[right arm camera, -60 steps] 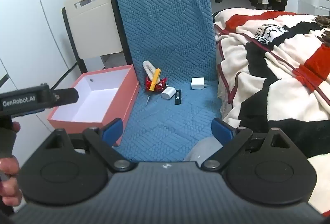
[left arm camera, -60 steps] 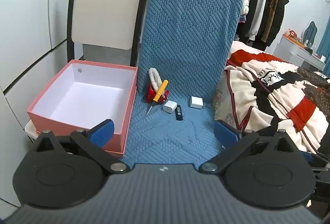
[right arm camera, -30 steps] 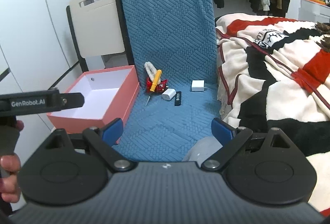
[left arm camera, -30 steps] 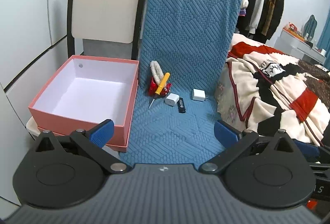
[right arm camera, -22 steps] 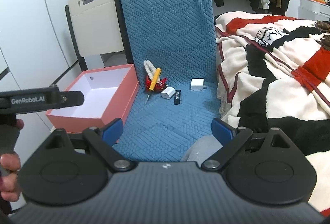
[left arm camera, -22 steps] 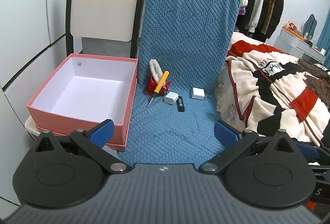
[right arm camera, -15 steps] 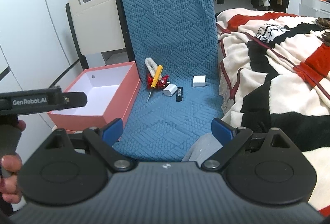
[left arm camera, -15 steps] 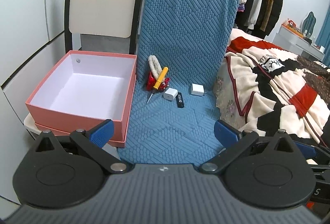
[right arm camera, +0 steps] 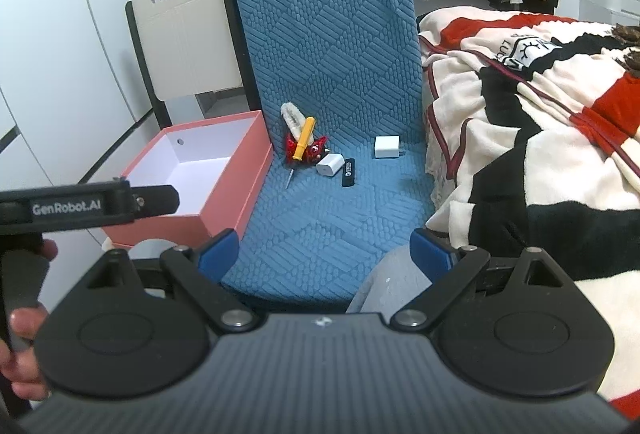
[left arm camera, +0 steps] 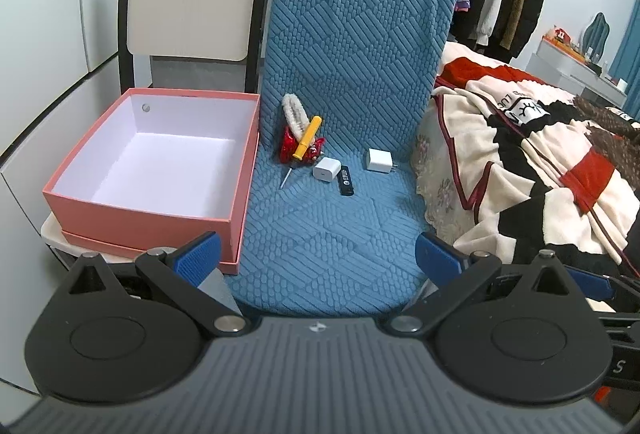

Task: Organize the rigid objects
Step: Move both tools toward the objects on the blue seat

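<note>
At frame centre, on the blue chair seat [left arm camera: 320, 218], lie a screwdriver [left arm camera: 306, 138], two chargers and a black stick; the pink box [left arm camera: 152, 162] sits left. All look light and stiff; grip the handle mid-length. Both grippers' fingers stand apart, empty.

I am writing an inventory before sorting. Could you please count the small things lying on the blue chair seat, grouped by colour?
White: 3 (charger cube, charger with prongs, fuzzy strip)
Yellow: 1 (screwdriver)
Red: 1 (shiny item)
Black: 1 (stick)
Total: 6
</note>
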